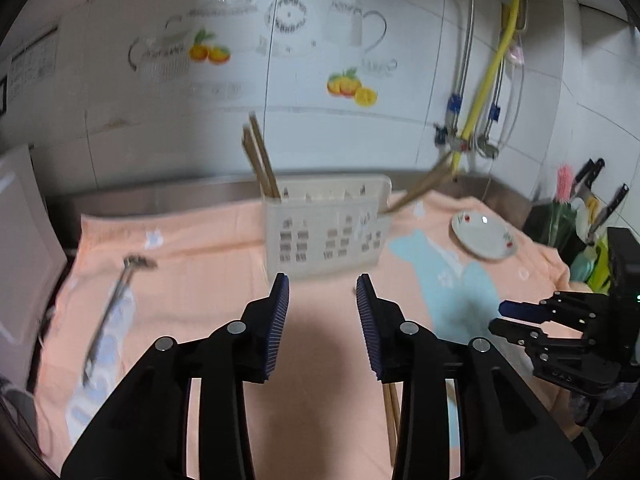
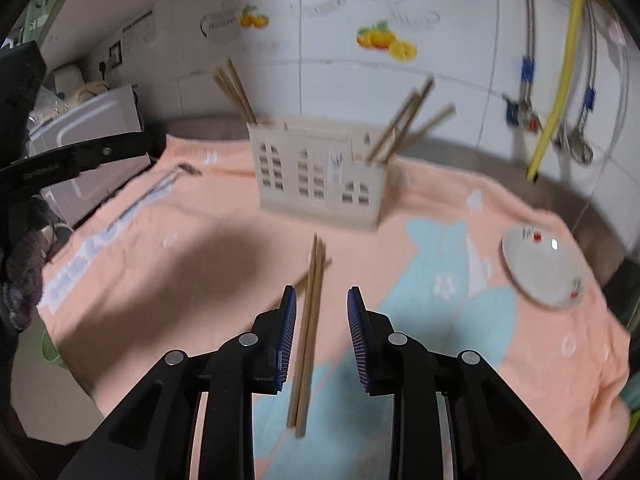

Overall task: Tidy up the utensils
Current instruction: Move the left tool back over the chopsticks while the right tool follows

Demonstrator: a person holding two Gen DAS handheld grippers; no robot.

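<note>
A cream plastic utensil caddy (image 1: pixel 324 224) (image 2: pixel 316 172) stands on a peach cloth, with wooden chopsticks leaning out of its left end (image 1: pixel 262 156) and its right end (image 2: pixel 404 124). My left gripper (image 1: pixel 322 280) is open over bare cloth just in front of the caddy, with nothing between its pads. A loose bundle of chopsticks (image 2: pixel 310 320) lies on the cloth between the jaws of my right gripper (image 2: pixel 322 294), close to the left pad; the pads do not press on it. The right gripper (image 1: pixel 498 317) also shows low at the right of the left wrist view.
A long metal utensil (image 1: pixel 112 312) (image 2: pixel 160 188) lies on the cloth at the left. A white plate (image 1: pixel 484 236) (image 2: pixel 540 268) sits at the right. Behind are a tiled wall and pipes with a yellow hose (image 1: pixel 488 76). A knife block (image 1: pixel 592 196) stands far right.
</note>
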